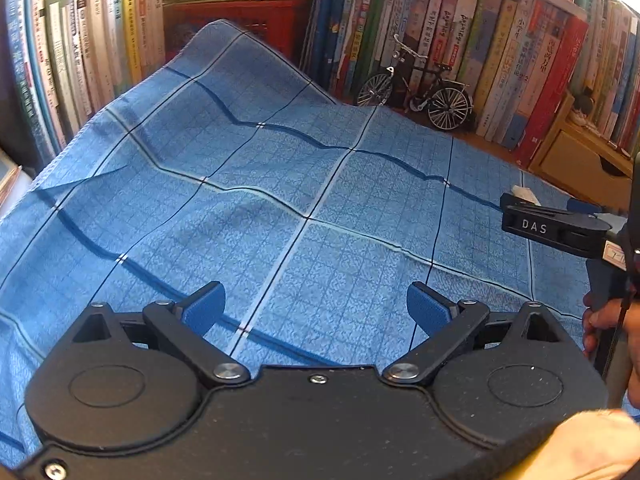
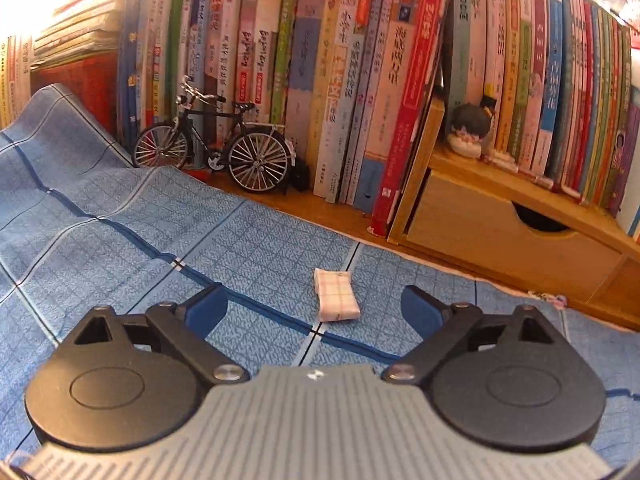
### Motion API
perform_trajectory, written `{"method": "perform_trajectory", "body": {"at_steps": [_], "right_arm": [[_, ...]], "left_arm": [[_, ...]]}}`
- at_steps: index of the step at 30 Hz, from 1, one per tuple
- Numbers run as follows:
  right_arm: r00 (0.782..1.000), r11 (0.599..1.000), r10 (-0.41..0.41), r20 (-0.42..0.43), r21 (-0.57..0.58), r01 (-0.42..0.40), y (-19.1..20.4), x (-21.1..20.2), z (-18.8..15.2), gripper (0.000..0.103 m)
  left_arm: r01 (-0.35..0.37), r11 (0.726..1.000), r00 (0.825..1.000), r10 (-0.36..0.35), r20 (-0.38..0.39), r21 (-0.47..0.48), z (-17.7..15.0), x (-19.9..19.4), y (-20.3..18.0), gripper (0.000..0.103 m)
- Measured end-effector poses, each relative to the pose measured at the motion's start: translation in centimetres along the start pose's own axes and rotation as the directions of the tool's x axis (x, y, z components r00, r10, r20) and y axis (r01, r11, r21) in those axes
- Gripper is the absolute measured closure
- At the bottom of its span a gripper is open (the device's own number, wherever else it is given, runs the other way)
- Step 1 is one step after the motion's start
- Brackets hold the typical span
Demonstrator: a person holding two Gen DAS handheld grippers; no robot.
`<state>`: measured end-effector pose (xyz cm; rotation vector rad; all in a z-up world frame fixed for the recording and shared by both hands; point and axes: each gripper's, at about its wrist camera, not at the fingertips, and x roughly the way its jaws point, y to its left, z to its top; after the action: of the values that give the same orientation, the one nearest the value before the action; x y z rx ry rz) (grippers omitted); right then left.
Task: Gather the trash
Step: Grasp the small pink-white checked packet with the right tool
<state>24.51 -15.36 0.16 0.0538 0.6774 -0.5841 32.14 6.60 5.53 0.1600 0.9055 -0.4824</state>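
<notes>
Trash here looks to be just one thing: a small folded paper wad [image 2: 336, 295], white with a faint pinkish check print, lying flat on the blue plaid cloth [image 2: 120, 240] right ahead of the right gripper [image 2: 316, 312], slightly right of centre between the spread fingers. It's probably feather-light and soft, so it can likely be squashed without harm; best pinched across its short sides, low against the cloth, without snagging fabric. Jaws on the right gripper are held wide apart, nothing between them. The left gripper [image 1: 316, 308] is also spread wide, parked over bare cloth with nothing gripped.
</notes>
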Motion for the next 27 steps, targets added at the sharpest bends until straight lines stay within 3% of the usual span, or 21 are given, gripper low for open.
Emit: {"method": "perform_trajectory", "body": {"at_steps": [7, 10, 14, 21, 27], "right_arm": [[0.999, 0.999, 0.0, 0.042, 0.04, -0.002, -0.6, 1.9, -1.1, 0.012], [1.0, 0.998, 0.005, 0.016, 0.058, -0.006, -0.9, 2.8, -1.0, 0.02], [1.0, 0.993, -0.016, 0.002, 0.114, 0.016, -1.8, 3.3, -0.6, 0.022], [1.0, 0.992, 0.016, -0.018, 0.127, -0.013, -2.6, 3.7, -0.3, 0.053], [0.998, 0.986, 0.052, -0.029, 0.161, -0.047, -3.5, 3.2, -0.3, 0.066]], "left_arm": [[0.004, 0.998, 1.0, -0.004, -0.012, 0.07, 1.5, 2.1, -2.3, 0.007], [0.0, 0.992, 1.0, 0.001, -0.005, 0.13, 2.4, 3.0, -3.7, 0.011], [0.013, 0.989, 1.0, -0.015, 0.017, 0.146, 3.6, 3.1, -5.0, 0.012], [0.023, 0.978, 1.0, -0.027, 0.016, 0.205, 5.3, 4.6, -8.4, 0.012], [0.07, 0.975, 0.997, -0.075, 0.016, 0.21, 6.6, 5.7, -11.2, 0.012]]}}
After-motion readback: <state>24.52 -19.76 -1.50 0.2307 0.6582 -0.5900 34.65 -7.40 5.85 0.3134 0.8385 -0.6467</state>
